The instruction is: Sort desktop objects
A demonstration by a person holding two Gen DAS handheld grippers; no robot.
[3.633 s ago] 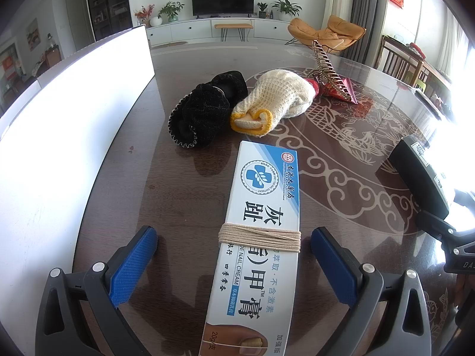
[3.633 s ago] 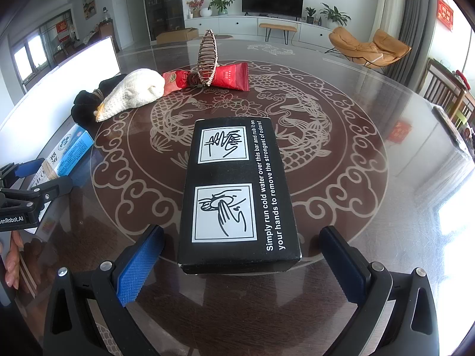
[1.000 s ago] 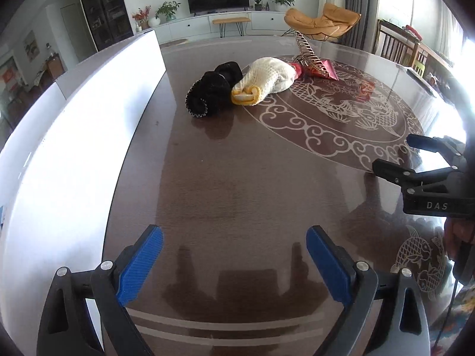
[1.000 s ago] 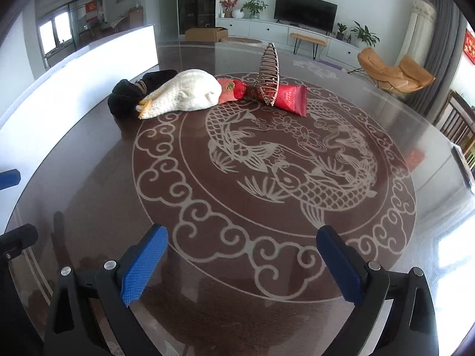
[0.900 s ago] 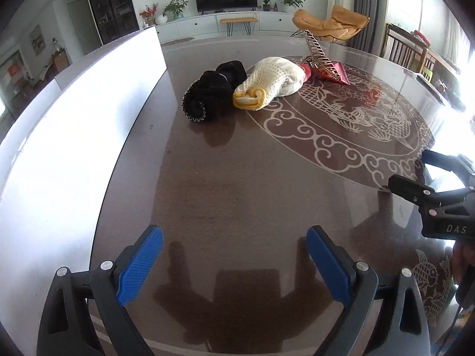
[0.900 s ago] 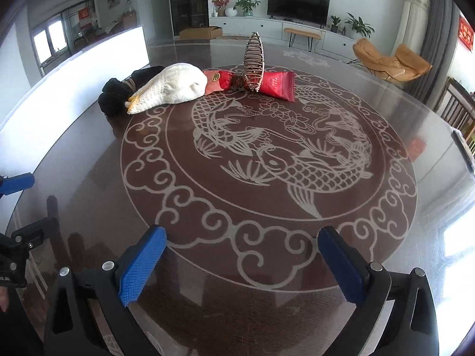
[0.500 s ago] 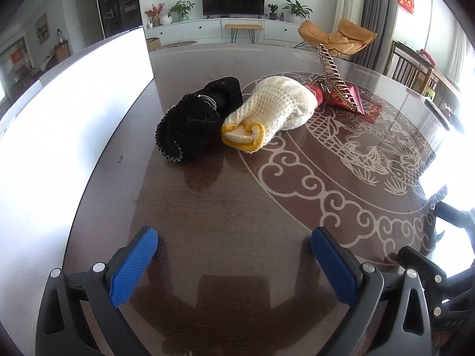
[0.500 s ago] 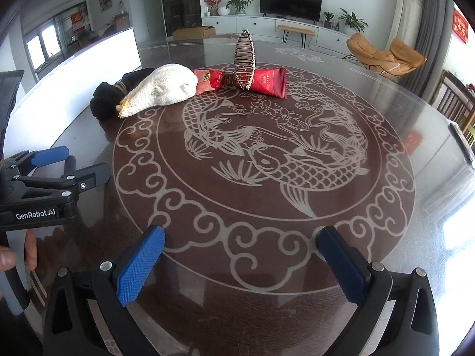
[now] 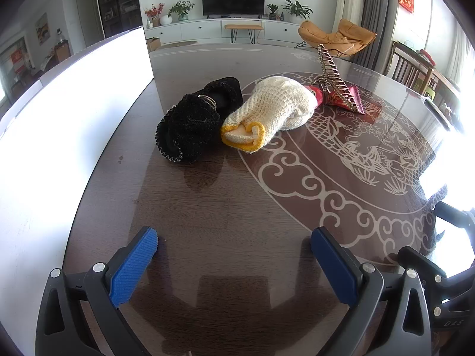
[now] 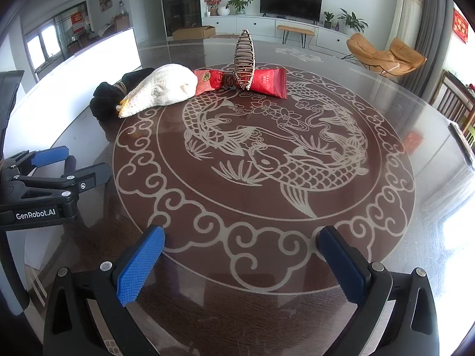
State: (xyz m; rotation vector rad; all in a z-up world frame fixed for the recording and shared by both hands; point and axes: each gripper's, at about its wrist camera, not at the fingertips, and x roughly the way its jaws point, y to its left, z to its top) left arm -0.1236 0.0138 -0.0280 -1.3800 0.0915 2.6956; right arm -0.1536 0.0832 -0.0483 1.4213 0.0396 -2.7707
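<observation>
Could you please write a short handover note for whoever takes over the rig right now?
Left gripper: open, empty, low over the dark wooden table.
Right gripper: open, empty, over the fish inlay.
Left to sort, bunched at the far side: black knitted glove touching cream knitted glove with yellow cuff, red foil packets, and a brown wire hair claw standing on them.
Nothing else lies within reach.
</observation>
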